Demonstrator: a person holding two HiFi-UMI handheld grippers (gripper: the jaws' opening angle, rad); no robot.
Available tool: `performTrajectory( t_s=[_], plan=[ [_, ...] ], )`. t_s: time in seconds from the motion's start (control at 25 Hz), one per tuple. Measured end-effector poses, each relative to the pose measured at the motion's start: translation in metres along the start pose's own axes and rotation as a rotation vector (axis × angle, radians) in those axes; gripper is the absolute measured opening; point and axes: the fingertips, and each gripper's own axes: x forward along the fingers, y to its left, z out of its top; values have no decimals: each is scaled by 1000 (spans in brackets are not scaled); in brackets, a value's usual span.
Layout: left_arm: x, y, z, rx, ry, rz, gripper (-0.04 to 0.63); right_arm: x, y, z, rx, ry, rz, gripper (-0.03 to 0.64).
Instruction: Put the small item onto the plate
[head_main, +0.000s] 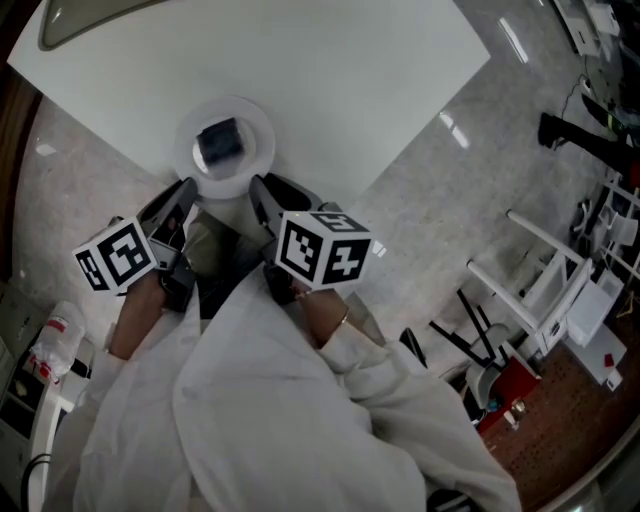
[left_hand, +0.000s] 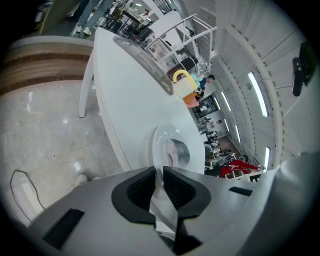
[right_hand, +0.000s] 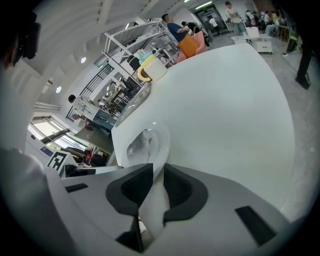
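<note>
A white plate (head_main: 190, 125) sits at the near edge of the white table (head_main: 340, 70), with a small silvery item (head_main: 220, 143) lying in its middle. My left gripper (head_main: 188, 192) meets the plate's near-left rim, and my right gripper (head_main: 258, 192) meets its near-right rim. In the left gripper view the plate (left_hand: 161, 145) runs down between the jaws of the left gripper (left_hand: 158, 187), which are closed on its rim; the item (left_hand: 179, 152) shows beyond. In the right gripper view the right gripper (right_hand: 157, 187) likewise pinches the plate (right_hand: 159, 145), with the item (right_hand: 136, 146) inside it.
A long clear tray (head_main: 80, 25) lies at the table's far corner. A yellow and white container (left_hand: 182, 82) stands at the far end. White racks and a red object (head_main: 505, 395) stand on the floor to the right. A plastic bottle (head_main: 55, 340) is at the lower left.
</note>
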Motion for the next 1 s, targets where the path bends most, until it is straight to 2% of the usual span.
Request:
performTrajectory(
  t_s=[0.16, 0.28, 0.48, 0.72, 1.0],
  plan=[
    [-4, 1, 2, 80, 2, 28, 55, 0, 2, 2, 38, -33, 37, 66],
    [-3, 0, 1, 86, -3, 17, 55, 1, 3, 2, 6, -20, 34, 66],
    [-4, 2, -2, 161, -3, 48, 57, 1, 2, 2, -59, -24, 10, 61],
    [-8, -1, 1, 144, -26, 37, 57, -2, 10, 9, -66, -32, 45, 58],
    [-13, -16, 16, 184, -75, 37, 57, -7, 20, 27, -97, -61, 86, 58]
  ],
)
